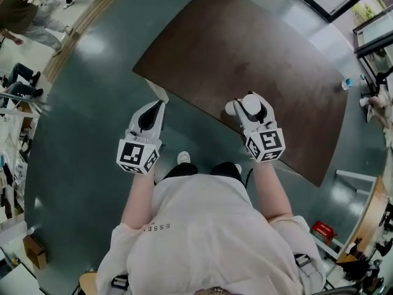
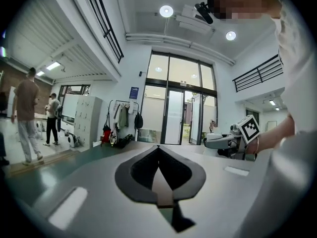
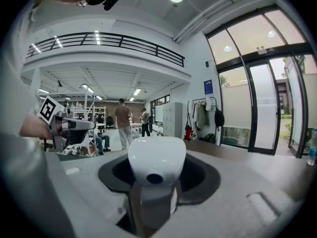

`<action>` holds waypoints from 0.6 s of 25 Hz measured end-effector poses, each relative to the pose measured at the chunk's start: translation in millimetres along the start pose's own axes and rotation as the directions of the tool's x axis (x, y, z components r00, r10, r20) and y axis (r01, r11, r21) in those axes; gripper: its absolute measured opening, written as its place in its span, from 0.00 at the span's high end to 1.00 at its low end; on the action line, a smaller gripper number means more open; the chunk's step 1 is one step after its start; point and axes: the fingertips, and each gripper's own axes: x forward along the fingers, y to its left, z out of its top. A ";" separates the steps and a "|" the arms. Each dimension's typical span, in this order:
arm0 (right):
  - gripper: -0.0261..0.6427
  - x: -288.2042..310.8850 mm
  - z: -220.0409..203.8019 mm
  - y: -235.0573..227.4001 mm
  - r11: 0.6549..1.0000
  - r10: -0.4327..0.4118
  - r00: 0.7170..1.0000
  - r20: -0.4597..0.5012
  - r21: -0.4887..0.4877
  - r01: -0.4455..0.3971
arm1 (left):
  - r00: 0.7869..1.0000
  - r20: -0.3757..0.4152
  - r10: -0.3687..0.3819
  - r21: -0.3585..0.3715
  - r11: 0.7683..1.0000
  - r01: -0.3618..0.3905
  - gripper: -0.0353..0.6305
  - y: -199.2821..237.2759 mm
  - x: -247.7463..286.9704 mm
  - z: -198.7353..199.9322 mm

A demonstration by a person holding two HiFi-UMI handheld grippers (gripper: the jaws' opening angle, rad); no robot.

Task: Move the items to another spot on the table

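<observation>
Glossy white rounded plastic item [image 3: 157, 160] with a small dark hole is pinched in the right hand-held gripper [image 1: 249, 103], up over the near edge of the dark brown desk [image 1: 245, 48]. The left hand-held gripper [image 1: 151, 110] is pressed together with nothing in it, out over the grey-green floor [image 1: 92, 115].

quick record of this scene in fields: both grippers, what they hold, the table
left gripper: jaws together, nothing between them, over the floor just off the table's near edge
right gripper: closed on the white object, over the table near its near edge
white object: rounded, glossy, one dark round spot on its front
table: brown top
bottle: small, by the table's far right corner
task state: white object in the grip, not yet set down
</observation>
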 end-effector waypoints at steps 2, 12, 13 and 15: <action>0.66 29.7 7.7 20.1 0.999 0.035 0.999 0.001 -0.003 -0.035 | 0.999 0.006 0.037 0.001 0.999 -0.037 0.92 30.8 -12.1 4.1; 0.66 158.7 30.0 86.2 0.978 0.204 0.979 -0.030 -0.042 -0.205 | 0.978 0.020 0.206 -0.043 0.978 -0.206 0.92 144.2 -38.6 4.3; 0.66 171.9 31.1 89.0 0.976 0.212 0.977 -0.031 -0.045 -0.213 | 0.977 0.018 0.214 -0.047 0.976 -0.213 0.92 153.9 -36.7 3.3; 0.66 197.3 33.2 93.3 0.973 0.226 0.974 -0.036 -0.048 -0.227 | 0.974 0.013 0.226 -0.052 0.973 -0.225 0.92 172.0 -32.0 3.2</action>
